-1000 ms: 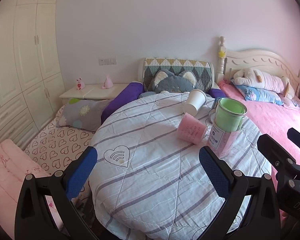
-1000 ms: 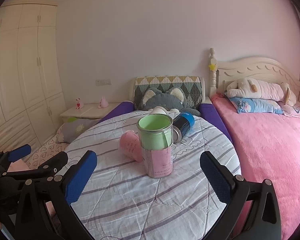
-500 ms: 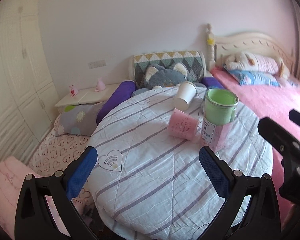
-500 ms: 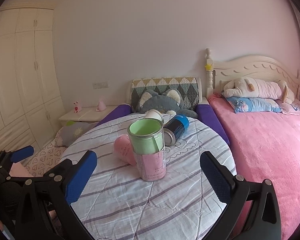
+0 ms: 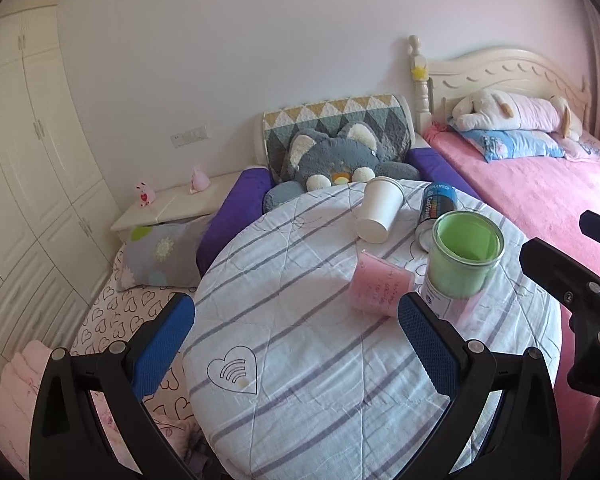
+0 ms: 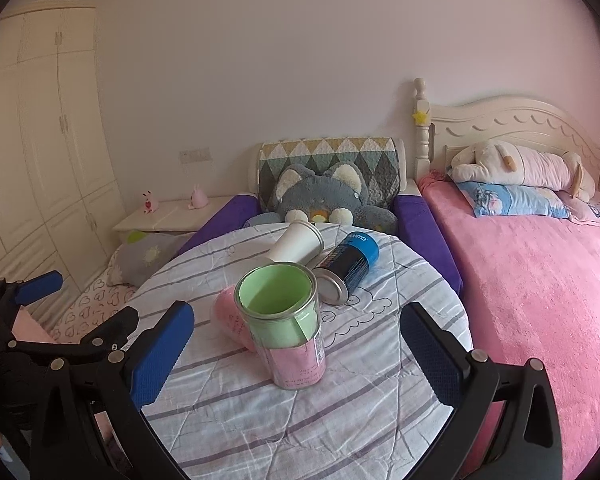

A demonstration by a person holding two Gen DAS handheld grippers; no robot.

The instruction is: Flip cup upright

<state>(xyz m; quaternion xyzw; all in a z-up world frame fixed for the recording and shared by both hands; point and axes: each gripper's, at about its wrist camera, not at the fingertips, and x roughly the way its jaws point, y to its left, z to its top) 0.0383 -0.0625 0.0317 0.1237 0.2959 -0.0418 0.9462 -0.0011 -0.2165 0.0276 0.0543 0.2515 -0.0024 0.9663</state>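
Lying on its side near the middle of the round table [image 5: 300,380] draped in a white quilted cloth with grey stripes, the pink paper cup [image 5: 380,289] with faint handwriting rests just left of an upright clear jar with a green lining and pink label [image 5: 462,264]; from the right wrist view the pink paper cup [image 6: 232,320] is partly hidden behind that jar [image 6: 286,320], and I cannot tell whether the two touch. Farther back, a white paper cup [image 5: 380,210] also lies tipped over, its mouth towards the far edge, and beside it a dark can with a blue cap [image 6: 350,266] lies on its side with its metal base facing the jar. The left gripper [image 5: 296,340] hovers over the near edge of the table with its blue-padded fingers [image 5: 164,344] spread wide and nothing between them. The right gripper [image 6: 296,354] is likewise held short of the jar, fingers [image 6: 430,356] wide apart and empty, the jar sitting between them in view but not touched. Behind the table sit a grey plush cat cushion [image 6: 324,196], a pink bed [image 6: 540,280] at right and a cream wardrobe [image 5: 24,160] at left.
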